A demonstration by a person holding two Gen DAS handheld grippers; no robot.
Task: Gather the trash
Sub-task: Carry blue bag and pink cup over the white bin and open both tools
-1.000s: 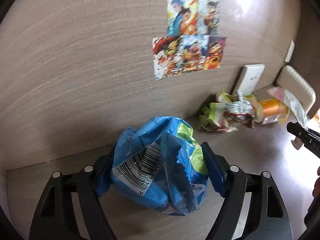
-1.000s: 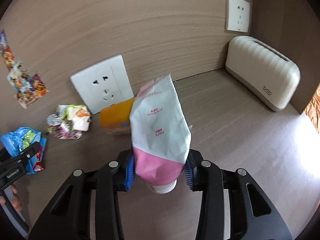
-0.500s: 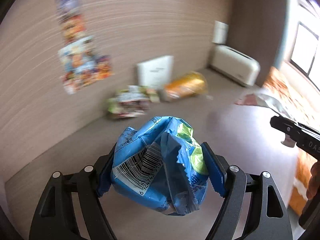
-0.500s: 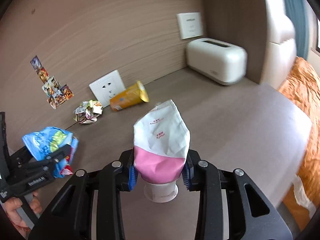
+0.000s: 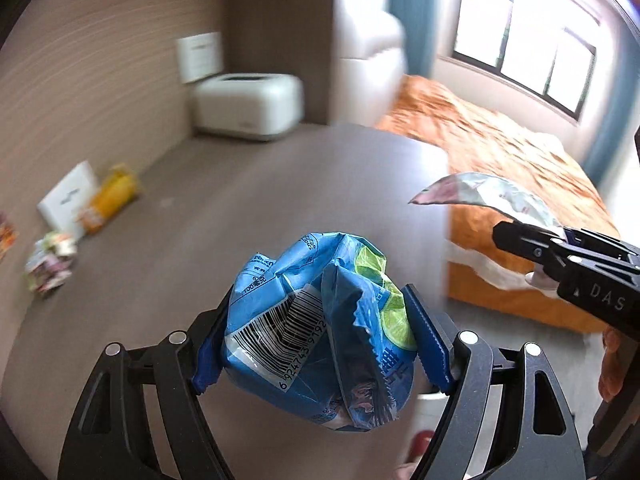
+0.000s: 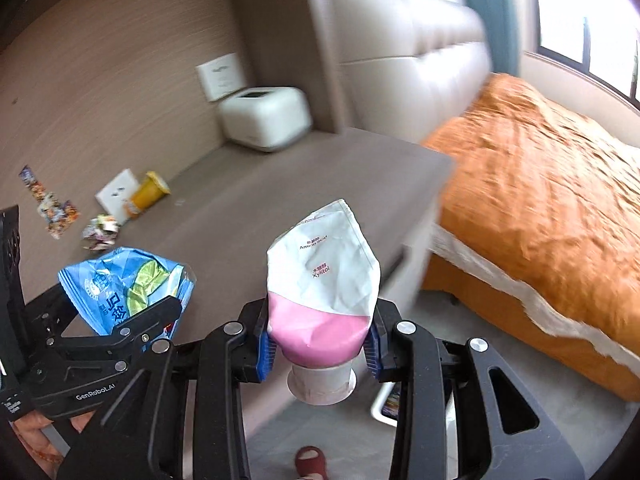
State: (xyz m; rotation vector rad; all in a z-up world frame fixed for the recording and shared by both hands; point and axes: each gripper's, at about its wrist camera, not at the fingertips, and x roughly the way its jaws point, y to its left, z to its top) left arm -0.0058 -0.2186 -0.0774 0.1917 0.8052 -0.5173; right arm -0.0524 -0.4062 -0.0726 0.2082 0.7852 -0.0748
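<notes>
My left gripper (image 5: 320, 344) is shut on a crumpled blue snack bag (image 5: 316, 320) with a barcode and lime print, held in the air above the brown tabletop (image 5: 240, 208). The bag also shows in the right wrist view (image 6: 124, 284). My right gripper (image 6: 318, 344) is shut on a pink and white tube (image 6: 324, 280), cap down, held past the table's front edge; the tube also shows in the left wrist view (image 5: 492, 196). A crumpled wrapper (image 5: 50, 264) and an orange packet (image 5: 110, 198) lie on the table by the wall.
A white toaster-like box (image 5: 248, 106) stands at the table's far corner. A white wall socket plate (image 6: 118, 196) leans by the wall. A bed with an orange cover (image 6: 540, 200) lies to the right. A white bin rim (image 6: 384, 404) shows on the floor below.
Both grippers have pulled back and swung right, away from the wall, with their items still held. The bed, window and floor have come into view.
</notes>
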